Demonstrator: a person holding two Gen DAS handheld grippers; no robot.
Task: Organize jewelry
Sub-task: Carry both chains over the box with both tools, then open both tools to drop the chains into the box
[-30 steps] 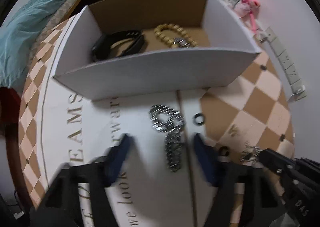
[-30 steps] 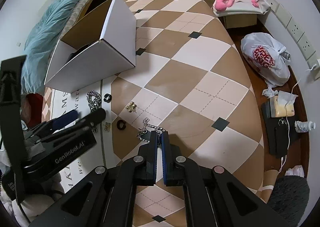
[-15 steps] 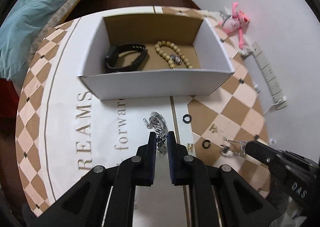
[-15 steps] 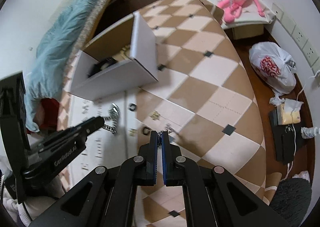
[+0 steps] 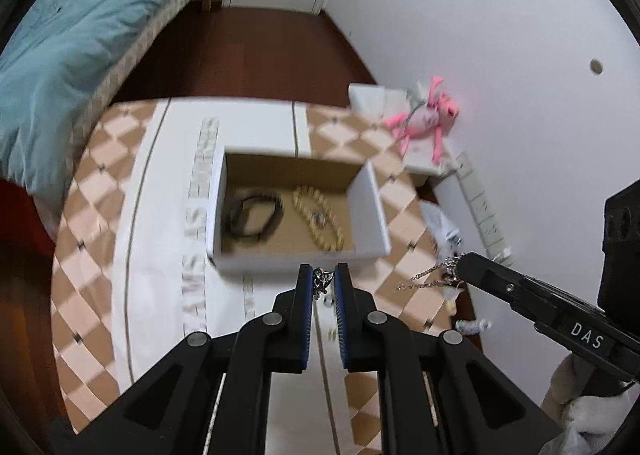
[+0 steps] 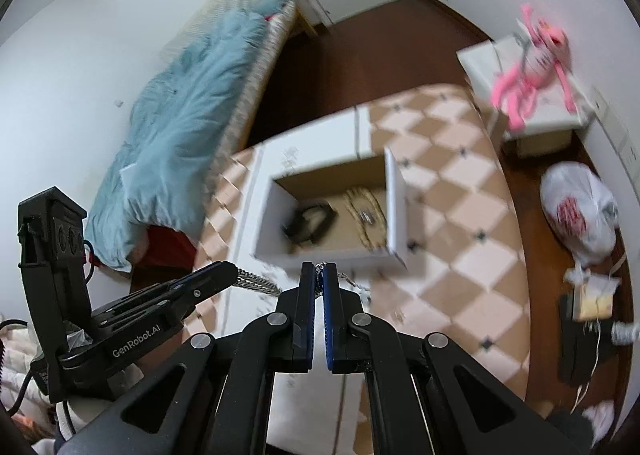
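overhead, left gripper (image 5: 324, 279) pinches a chunky silver chain (image 6: 256, 282); right gripper (image 6: 319, 278), marked "das", pinches a thin chain (image 5: 426, 279) near the white box (image 5: 372, 211) holding a black band (image 5: 252, 215) and beads (image 5: 318, 217); rug (image 5: 168, 215) text blurred.

Two hand-held grippers are up: the left hand-held gripper (image 5: 324, 275) and the right hand-held gripper (image 6: 319, 273). Two chains hang: one heavy silver chain (image 6: 256, 282), one thin chain (image 5: 426, 279). One open cardboard box (image 5: 372, 215) holds two pieces: one black band (image 5: 252, 217), one beaded bracelet (image 5: 318, 221). One pink plush toy (image 6: 532, 67) sits upper right.
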